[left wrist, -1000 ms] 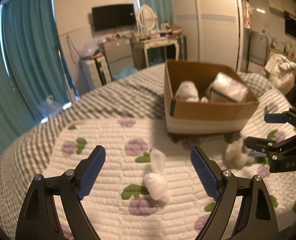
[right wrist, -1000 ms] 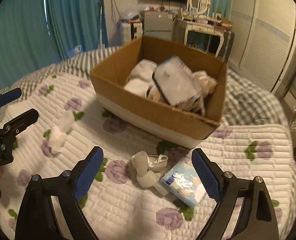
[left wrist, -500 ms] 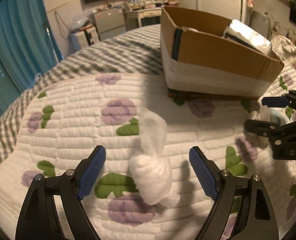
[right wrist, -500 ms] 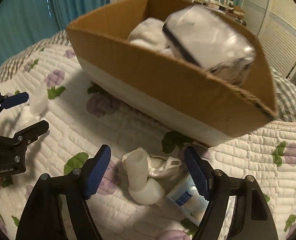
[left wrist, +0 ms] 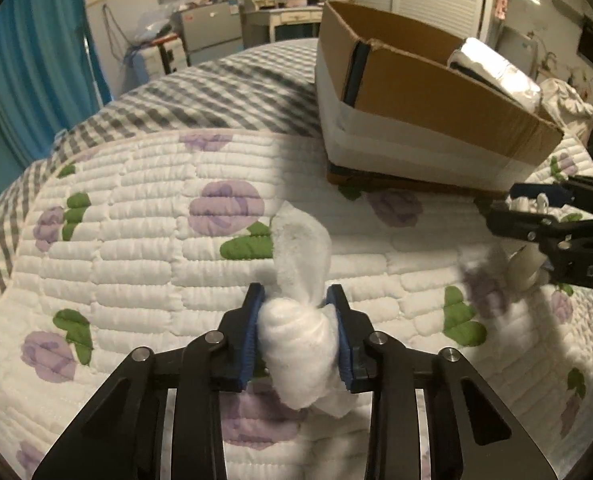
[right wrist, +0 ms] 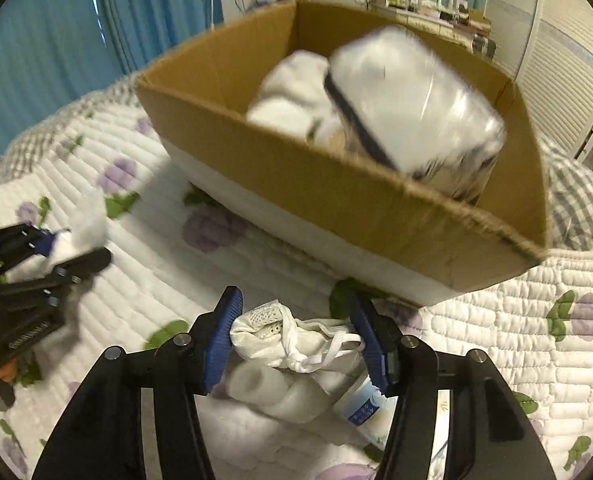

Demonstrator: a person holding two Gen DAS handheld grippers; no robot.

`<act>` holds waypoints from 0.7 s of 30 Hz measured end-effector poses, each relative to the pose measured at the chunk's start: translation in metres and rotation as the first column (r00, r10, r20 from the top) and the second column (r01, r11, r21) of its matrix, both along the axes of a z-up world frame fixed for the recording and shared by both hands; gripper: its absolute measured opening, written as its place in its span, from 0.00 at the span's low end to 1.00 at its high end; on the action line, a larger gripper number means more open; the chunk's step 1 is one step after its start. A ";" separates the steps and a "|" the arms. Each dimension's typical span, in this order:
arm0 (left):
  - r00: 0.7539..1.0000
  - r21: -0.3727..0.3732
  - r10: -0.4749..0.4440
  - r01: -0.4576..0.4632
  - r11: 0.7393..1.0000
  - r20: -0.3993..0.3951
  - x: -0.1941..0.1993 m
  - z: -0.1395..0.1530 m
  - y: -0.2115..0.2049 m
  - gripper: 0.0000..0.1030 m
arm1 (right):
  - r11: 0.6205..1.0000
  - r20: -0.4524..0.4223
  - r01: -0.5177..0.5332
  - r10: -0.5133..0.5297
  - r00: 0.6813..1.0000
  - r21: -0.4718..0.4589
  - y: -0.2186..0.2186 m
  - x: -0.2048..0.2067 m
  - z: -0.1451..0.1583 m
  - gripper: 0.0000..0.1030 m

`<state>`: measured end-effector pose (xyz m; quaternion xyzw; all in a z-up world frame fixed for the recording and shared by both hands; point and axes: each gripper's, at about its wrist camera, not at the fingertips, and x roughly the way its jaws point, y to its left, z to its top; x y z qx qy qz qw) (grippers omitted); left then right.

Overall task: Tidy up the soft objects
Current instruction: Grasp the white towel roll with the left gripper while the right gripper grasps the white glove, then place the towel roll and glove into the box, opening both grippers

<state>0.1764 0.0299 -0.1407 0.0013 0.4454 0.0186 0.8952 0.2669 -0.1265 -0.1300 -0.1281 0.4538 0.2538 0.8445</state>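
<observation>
My left gripper (left wrist: 296, 300) is shut on a knotted white fluffy cloth (left wrist: 300, 332) that lies on the quilt; it also shows at the left of the right wrist view (right wrist: 78, 240). My right gripper (right wrist: 294, 312) has its blue pads on both sides of a white mesh drawstring bundle (right wrist: 292, 336), close to it but with small gaps. It also appears at the right of the left wrist view (left wrist: 516, 204). A cardboard box (right wrist: 376, 200) just beyond holds white cloths and a plastic-wrapped pack (right wrist: 412, 100).
A blue and white tissue packet (right wrist: 360, 404) lies under the right finger beside the bundle. The floral quilt (left wrist: 144, 240) covers the bed. Teal curtains, a dresser and a TV stand beyond the bed.
Both grippers dropped to the quilt. The left one closed on the fluffy cloth. The right one narrowed around the drawstring bundle.
</observation>
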 end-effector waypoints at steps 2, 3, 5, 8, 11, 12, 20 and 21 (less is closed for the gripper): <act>1.000 -0.002 -0.004 0.004 1.000 0.016 -0.006 0.006 -0.002 0.30 | 1.000 0.027 -0.005 0.004 1.000 0.019 0.001 -0.007 0.013 0.54; 1.000 0.002 -0.007 0.007 1.000 0.030 -0.010 0.011 -0.004 0.30 | 1.000 0.035 -0.006 0.005 0.999 0.028 0.000 -0.010 0.018 0.54; 0.999 0.010 -0.010 0.009 1.000 0.050 -0.017 0.021 -0.006 0.30 | 0.999 0.047 -0.010 0.007 0.999 0.050 -0.002 -0.016 0.032 0.54; 0.995 -0.003 -0.014 0.014 1.000 0.094 -0.032 0.045 -0.010 0.30 | 0.998 0.077 -0.021 0.016 0.997 0.060 -0.007 -0.032 0.050 0.54; 0.992 -0.012 -0.016 0.018 1.000 0.127 -0.044 0.066 -0.015 0.30 | 0.997 0.113 -0.026 0.017 0.993 0.077 -0.012 -0.047 0.074 0.54; 0.989 -0.012 -0.021 0.023 1.000 0.143 -0.049 0.076 -0.018 0.30 | 0.996 0.126 -0.026 0.016 0.992 0.083 -0.015 -0.051 0.082 0.54; 0.958 0.034 -0.083 0.076 0.996 0.274 -0.068 0.149 -0.045 0.30 | 0.991 0.236 -0.032 0.001 0.972 0.127 -0.033 -0.085 0.155 0.54; 0.952 0.041 -0.091 0.083 0.996 0.293 -0.070 0.159 -0.049 0.30 | 0.991 0.248 -0.029 -0.005 0.969 0.133 -0.037 -0.088 0.163 0.54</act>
